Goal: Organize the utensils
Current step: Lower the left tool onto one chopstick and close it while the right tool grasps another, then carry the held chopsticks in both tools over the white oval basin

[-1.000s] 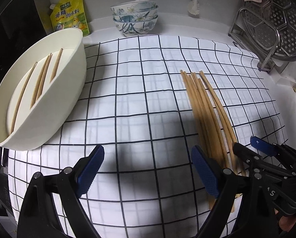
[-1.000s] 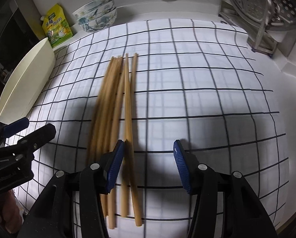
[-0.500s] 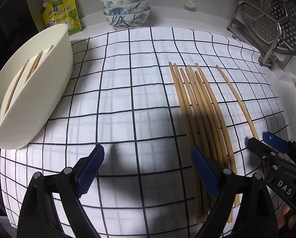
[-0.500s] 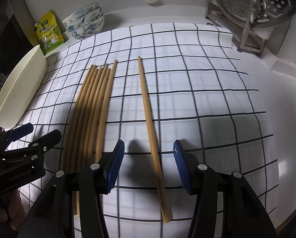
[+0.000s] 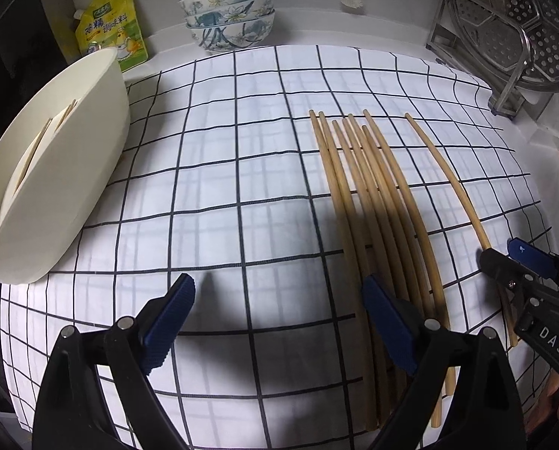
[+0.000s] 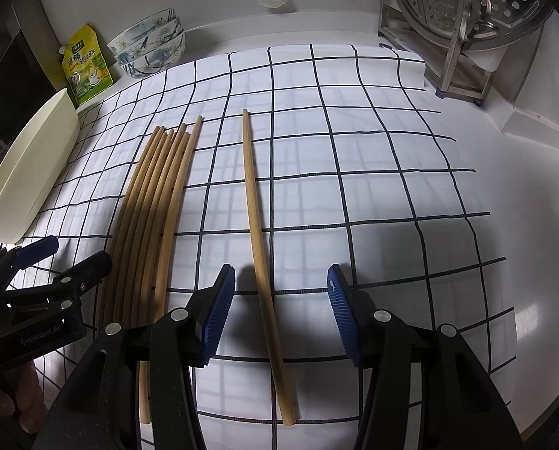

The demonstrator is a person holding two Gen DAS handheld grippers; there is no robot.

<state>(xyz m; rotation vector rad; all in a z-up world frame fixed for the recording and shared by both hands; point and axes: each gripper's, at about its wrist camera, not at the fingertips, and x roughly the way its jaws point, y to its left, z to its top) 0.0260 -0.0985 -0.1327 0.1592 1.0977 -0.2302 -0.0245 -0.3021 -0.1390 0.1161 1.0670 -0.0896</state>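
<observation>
Left wrist view: checked cloth (image 5: 242, 172) over most of the counter. Cream oval tub (image 5: 73, 172) at its left edge, tilted, with a few chopsticks inside (image 5: 35, 146). Steel rack (image 5: 504, 37) far right, stacked patterned bowls (image 5: 230, 18) and yellow pouch (image 5: 110, 33) along the back wall. Bundle of chopsticks (image 5: 358, 187) side by side right of centre on the cloth; single chopstick (image 6: 257, 225) lying apart, just to their right. Left gripper (image 5: 279, 318) low over the cloth, jaws wide apart, nothing between, right blue pad (image 5: 388, 322) over the bundle's near ends. Right gripper (image 6: 279, 300) with jaws apart, straddling the single chopstick without touching it.
</observation>
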